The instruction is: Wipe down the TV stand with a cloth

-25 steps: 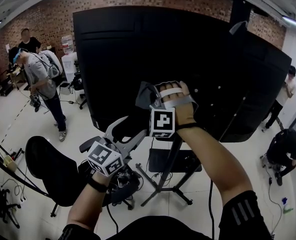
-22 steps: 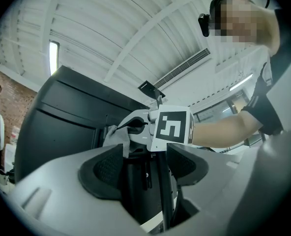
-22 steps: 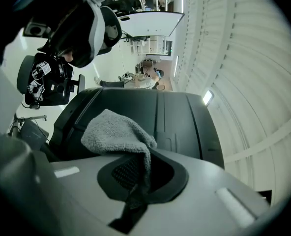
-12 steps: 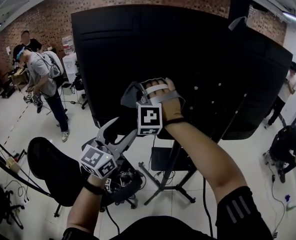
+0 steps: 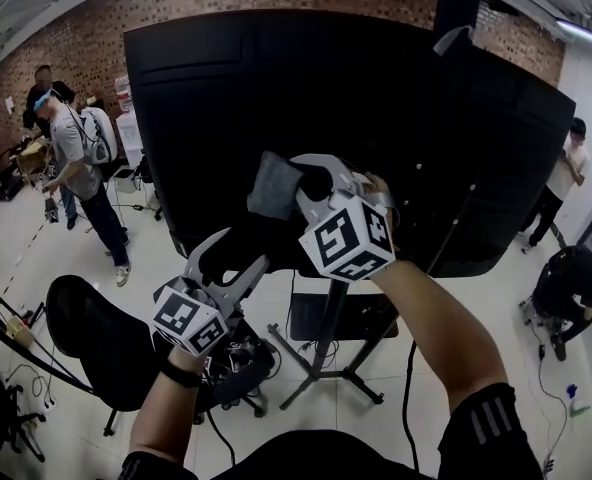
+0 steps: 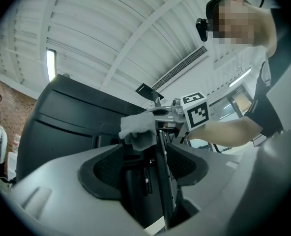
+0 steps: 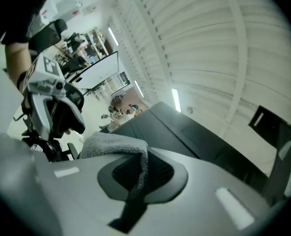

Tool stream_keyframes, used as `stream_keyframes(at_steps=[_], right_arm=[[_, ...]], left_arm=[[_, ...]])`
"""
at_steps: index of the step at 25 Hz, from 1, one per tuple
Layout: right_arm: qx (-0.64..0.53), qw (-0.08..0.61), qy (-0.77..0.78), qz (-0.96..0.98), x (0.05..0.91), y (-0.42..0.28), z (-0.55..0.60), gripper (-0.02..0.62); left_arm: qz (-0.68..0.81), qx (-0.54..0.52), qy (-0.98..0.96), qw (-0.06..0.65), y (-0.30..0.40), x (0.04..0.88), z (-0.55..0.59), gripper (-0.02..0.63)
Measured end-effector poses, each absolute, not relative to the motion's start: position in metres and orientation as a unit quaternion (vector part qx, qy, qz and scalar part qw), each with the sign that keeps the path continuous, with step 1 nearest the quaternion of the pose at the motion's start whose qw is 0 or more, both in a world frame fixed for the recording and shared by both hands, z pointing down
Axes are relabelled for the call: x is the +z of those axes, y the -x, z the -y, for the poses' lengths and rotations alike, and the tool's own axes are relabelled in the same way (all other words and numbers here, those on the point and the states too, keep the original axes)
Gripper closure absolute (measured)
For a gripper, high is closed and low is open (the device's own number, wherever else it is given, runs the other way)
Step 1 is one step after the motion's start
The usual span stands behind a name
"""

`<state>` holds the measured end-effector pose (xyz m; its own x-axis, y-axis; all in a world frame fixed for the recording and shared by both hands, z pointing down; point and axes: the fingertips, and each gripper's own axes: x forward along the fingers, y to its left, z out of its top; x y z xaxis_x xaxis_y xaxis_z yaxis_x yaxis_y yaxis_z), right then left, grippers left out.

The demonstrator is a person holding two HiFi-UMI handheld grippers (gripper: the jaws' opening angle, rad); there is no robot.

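The large black back of the TV (image 5: 376, 98) stands on a dark stand post (image 5: 326, 333) with legs on the floor. In my right gripper (image 5: 301, 183) is a grey cloth (image 5: 274, 184), pinched between the shut jaws and held up against the TV's lower back. In the right gripper view the cloth (image 7: 113, 144) drapes over the jaw tips. My left gripper (image 5: 231, 256) hangs lower left, its jaws spread with nothing gripped. The left gripper view looks along the post (image 6: 162, 181) up to the cloth (image 6: 138, 129).
A black office chair (image 5: 106, 348) stands at lower left, close to the stand's legs (image 5: 326, 383). Cables run over the pale floor. A person (image 5: 76, 163) stands at far left, two more people (image 5: 571, 298) at the right. A brick wall is behind.
My right gripper has rolled, its marker cube now facing the camera, and it has shifted left and up with the cloth. The left gripper has hardly moved.
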<state>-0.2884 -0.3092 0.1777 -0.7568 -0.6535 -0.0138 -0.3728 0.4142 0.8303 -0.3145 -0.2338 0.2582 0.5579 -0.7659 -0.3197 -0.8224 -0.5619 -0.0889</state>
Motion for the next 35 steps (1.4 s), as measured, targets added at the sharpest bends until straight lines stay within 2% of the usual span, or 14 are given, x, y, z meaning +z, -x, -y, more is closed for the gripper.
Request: stream_keyframes(at_steps=[6,16,35], right_arm=[[-0.368,0.101,-0.35,0.855,0.136,0.193,0.311,0.586],[-0.33,0.105,-0.435,0.831,0.132,0.091,0.357,0.578],[-0.311,0.148,-0.381,0.858,0.226,0.131,0.366,0.584]], left_arm=[[-0.425,0.139,0.885,0.131,0.27,0.236,0.235,0.304],[-0.41,0.137,0.893,0.127,0.222,0.233,0.251,0.304],[-0.415,0.114,0.898,0.093,0.205,0.272,0.261,0.304]])
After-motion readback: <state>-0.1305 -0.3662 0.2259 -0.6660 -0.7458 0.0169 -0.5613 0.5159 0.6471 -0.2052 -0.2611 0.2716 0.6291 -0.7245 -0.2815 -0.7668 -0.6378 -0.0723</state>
